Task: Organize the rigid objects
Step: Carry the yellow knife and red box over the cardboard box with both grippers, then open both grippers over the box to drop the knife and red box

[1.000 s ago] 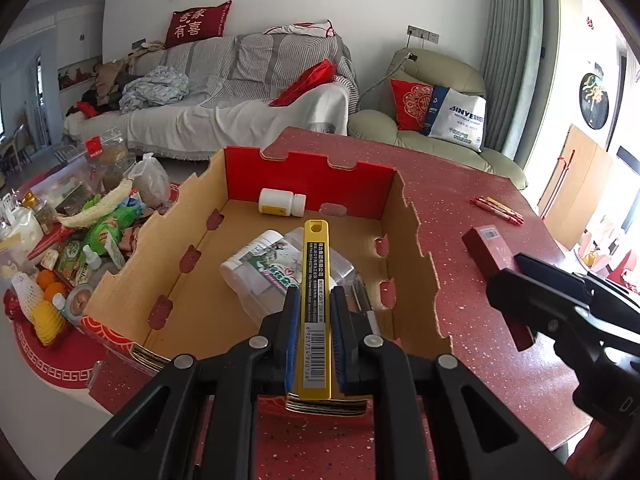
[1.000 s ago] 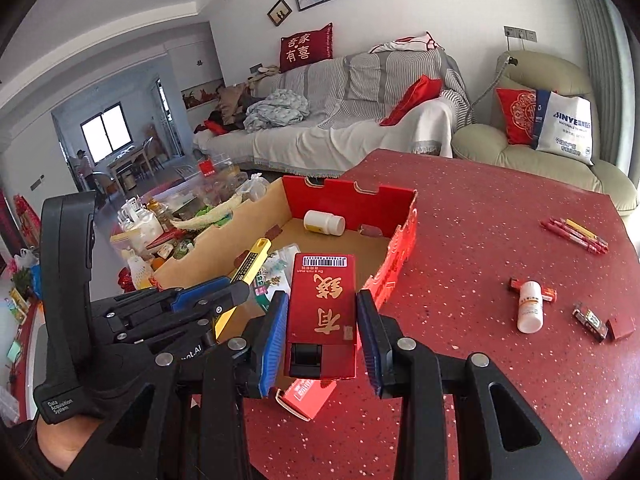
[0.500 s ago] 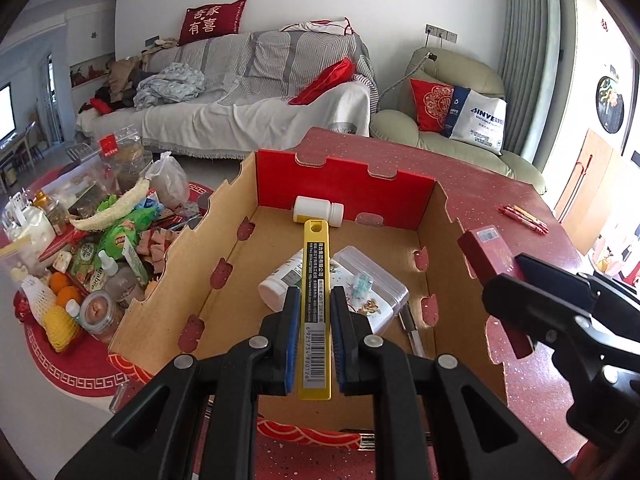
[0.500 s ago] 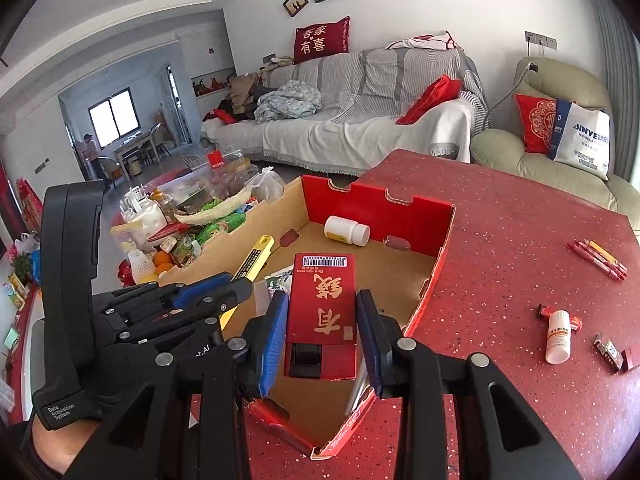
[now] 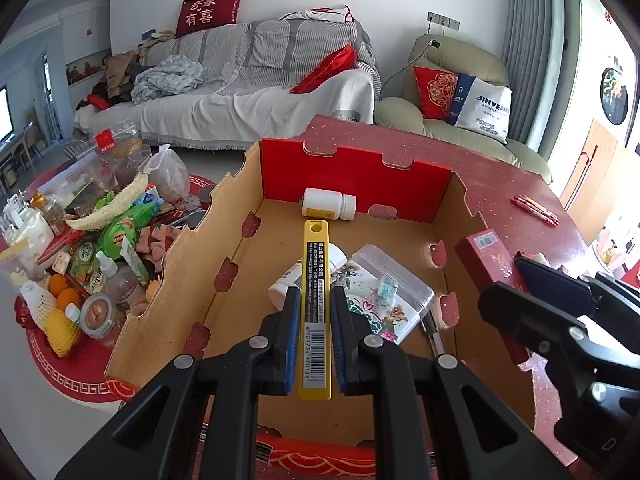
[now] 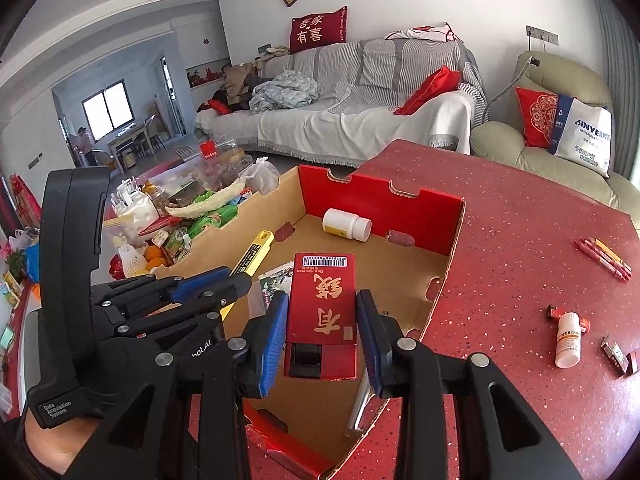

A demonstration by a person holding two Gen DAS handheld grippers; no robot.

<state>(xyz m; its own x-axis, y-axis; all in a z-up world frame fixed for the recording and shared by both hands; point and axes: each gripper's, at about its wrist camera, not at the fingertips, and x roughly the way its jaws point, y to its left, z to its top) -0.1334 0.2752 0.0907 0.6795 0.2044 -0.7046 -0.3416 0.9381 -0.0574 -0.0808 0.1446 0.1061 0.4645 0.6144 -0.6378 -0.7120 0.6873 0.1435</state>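
**Both loads now over the box**

Since a second ago, the left hand-held gripper (image 5: 314, 334), clamped on a yellow plastic blade case (image 5: 316, 300), and the right hand-held gripper (image 6: 322, 330), gripping a red cardboard packet (image 6: 323, 312), have advanced over the open cardboard box (image 6: 448, 256) (notched walls). Bare floor lies near the far wall; the red speckled tabletop (image 6: 520, 240) stays open rightward.

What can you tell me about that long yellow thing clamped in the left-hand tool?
The yellow case is a slim, flat, hard-plastic bar, likely a holder for cutter blades. A black label with white print runs along its face, with a barcode at the near end and a small slot at the far tip. The left gripper is shut on its near half, blue pads pressing both long edges. It points forward and downward over the open cardboard box, above the things lying inside, apparently touching nothing but the pads.
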